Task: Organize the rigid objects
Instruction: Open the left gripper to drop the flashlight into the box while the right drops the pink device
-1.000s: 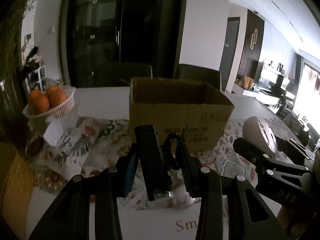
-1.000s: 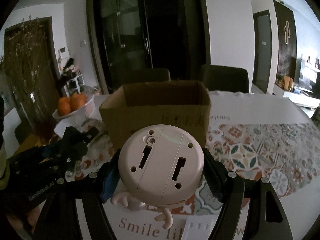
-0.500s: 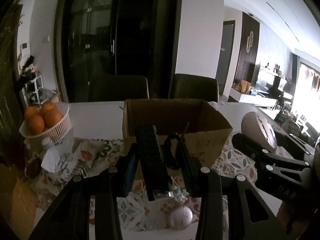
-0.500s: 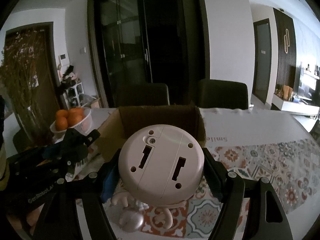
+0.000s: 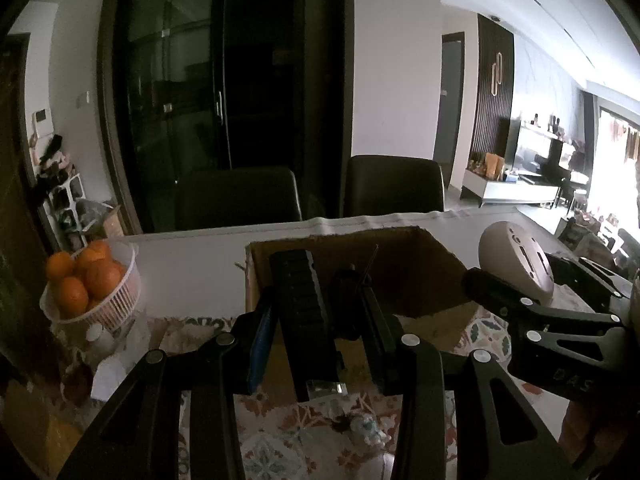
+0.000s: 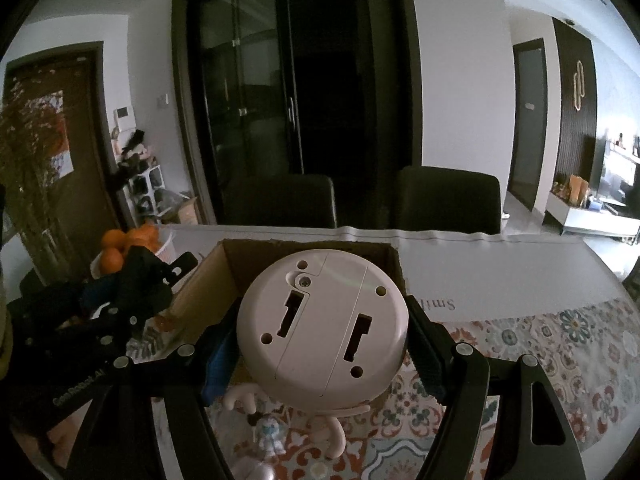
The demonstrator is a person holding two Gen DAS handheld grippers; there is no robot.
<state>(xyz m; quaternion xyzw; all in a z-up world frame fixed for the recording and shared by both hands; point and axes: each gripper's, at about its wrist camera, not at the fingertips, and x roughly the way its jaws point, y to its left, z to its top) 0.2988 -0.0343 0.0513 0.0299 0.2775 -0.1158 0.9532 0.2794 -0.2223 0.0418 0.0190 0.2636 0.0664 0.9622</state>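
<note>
Carrying step: left gripper [image 5: 316, 316] fingers clenching black comb [image 5: 306, 320], right gripper [image 6: 320, 344] fingers grasping pink toy [image 6: 322, 330], both hovering at cardboard box [image 6: 208, 292] near rim. Next: lowering inside, releasing.

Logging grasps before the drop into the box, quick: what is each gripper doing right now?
Left gripper: shut on the black ridged object.
Right gripper: shut on the round pink toy.

The cardboard box [image 5: 352, 280] stands on the table [image 6: 500, 280] with the basket of oranges [image 5: 90, 288] to its left, two chairs [image 6: 448, 200] behind the table's far edge, and a small figurine [image 6: 269, 438] on the cloth before the box.
</note>
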